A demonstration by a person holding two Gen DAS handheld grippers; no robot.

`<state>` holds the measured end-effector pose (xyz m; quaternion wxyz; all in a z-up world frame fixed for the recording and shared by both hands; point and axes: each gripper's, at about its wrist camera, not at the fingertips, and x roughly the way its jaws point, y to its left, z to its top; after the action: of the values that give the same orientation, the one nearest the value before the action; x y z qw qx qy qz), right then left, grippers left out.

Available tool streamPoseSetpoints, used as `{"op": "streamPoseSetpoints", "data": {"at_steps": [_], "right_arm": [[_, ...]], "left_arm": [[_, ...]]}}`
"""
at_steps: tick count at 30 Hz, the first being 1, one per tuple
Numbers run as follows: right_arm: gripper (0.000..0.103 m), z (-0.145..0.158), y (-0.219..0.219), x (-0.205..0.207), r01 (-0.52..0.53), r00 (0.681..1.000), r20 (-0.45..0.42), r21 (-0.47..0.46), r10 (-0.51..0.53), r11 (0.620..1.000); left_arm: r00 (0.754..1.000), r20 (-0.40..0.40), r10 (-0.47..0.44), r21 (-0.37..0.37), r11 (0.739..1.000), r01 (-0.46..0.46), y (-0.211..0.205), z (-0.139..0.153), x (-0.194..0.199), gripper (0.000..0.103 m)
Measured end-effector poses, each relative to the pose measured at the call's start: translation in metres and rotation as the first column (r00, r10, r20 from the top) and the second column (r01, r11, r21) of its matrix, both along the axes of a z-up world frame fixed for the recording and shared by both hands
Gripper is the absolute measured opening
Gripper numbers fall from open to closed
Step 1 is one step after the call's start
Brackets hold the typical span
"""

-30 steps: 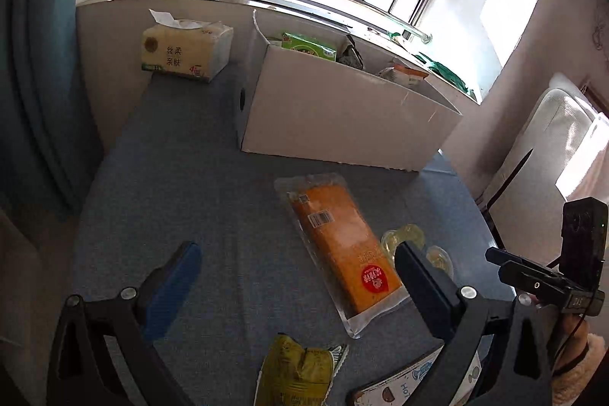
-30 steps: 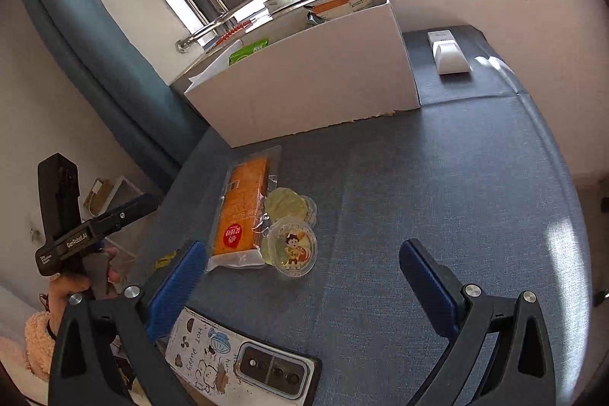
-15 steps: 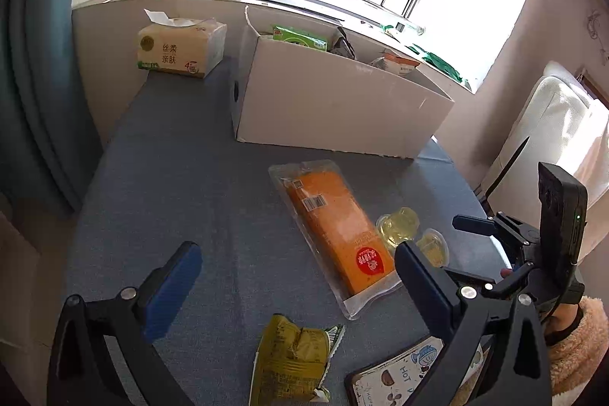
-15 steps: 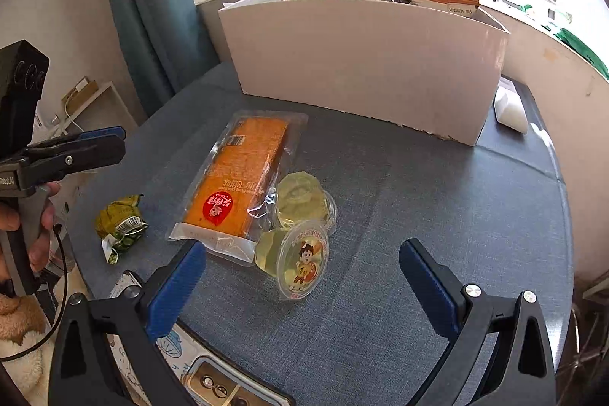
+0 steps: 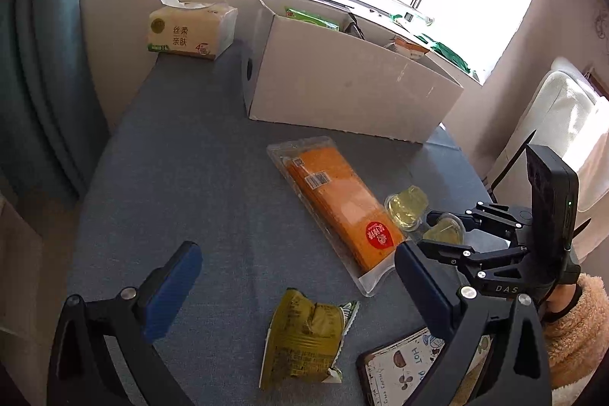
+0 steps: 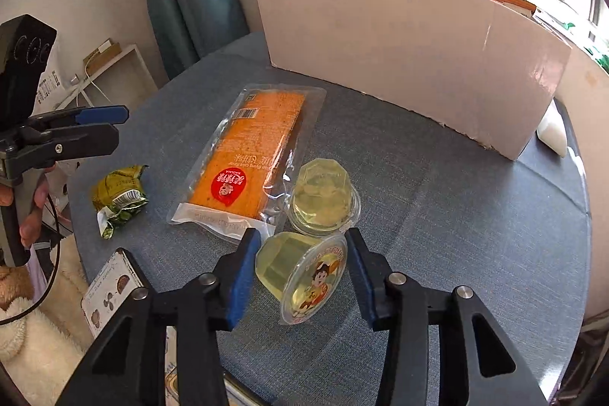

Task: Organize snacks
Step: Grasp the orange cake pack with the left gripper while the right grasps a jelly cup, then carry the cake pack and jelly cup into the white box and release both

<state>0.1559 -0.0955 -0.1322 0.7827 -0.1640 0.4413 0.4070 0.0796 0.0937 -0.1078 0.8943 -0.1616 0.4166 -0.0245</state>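
Observation:
On the blue table lie an orange cake packet [image 5: 338, 208] [image 6: 255, 158], two yellow jelly cups and a crumpled green snack wrapper [image 5: 304, 337] [image 6: 120, 200]. My right gripper [image 6: 300, 253] [image 5: 441, 227] straddles the tipped jelly cup with the cartoon lid [image 6: 304, 276] [image 5: 445, 229]; its jaws stand narrowed on both sides of the cup, with small gaps. The second jelly cup [image 6: 323, 196] [image 5: 407, 206] stands upside down just beyond. My left gripper [image 5: 297, 284] [image 6: 102, 120] is open and empty above the green wrapper. A white cardboard box [image 5: 342, 82] [image 6: 411, 63] holding snacks stands at the back.
A tissue pack [image 5: 190, 29] sits at the back left by the wall. A phone in a cartoon case [image 5: 411, 368] [image 6: 110, 295] lies at the table's near edge. A white object [image 6: 552, 132] lies right of the box. A shelf [image 6: 110, 67] stands beside the table.
My right gripper has moved down and forward onto the tipped jelly cup and its jaws have narrowed around it. The left gripper has drawn back slightly toward the green wrapper.

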Motion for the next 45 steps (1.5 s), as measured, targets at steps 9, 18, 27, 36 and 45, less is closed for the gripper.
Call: {"op": "streamPoseSetpoints", "data": {"at_steps": [9,18,27,36,45], "right_arm": [[0.05,0.016,-0.038,-0.014,0.15,0.988,-0.055,0.113,-0.145,0.982],[0.05,0.034,-0.07,-0.029,0.24,0.971,-0.053,0.18,-0.234,0.954],[0.05,0.03,-0.08,-0.028,0.261,0.965,-0.074,0.19,-0.252,0.946],[0.05,0.031,-0.071,-0.028,0.236,0.971,-0.072,0.199,-0.226,0.951],[0.017,0.059,-0.06,-0.002,0.256,0.965,0.006,0.205,-0.263,0.945]], "left_arm": [[0.996,-0.087,-0.018,-0.017,1.0,0.016,-0.019,-0.009,0.042,0.103],[0.975,-0.217,0.049,-0.013,0.999,-0.053,-0.042,-0.031,0.11,0.103],[0.977,-0.214,-0.014,0.235,0.97,0.065,-0.078,-0.039,0.138,0.1],[0.989,-0.128,-0.074,0.198,0.975,0.099,-0.062,-0.017,0.121,0.059],[0.996,0.066,-0.056,0.117,0.992,0.048,-0.019,0.056,0.092,0.058]]}}
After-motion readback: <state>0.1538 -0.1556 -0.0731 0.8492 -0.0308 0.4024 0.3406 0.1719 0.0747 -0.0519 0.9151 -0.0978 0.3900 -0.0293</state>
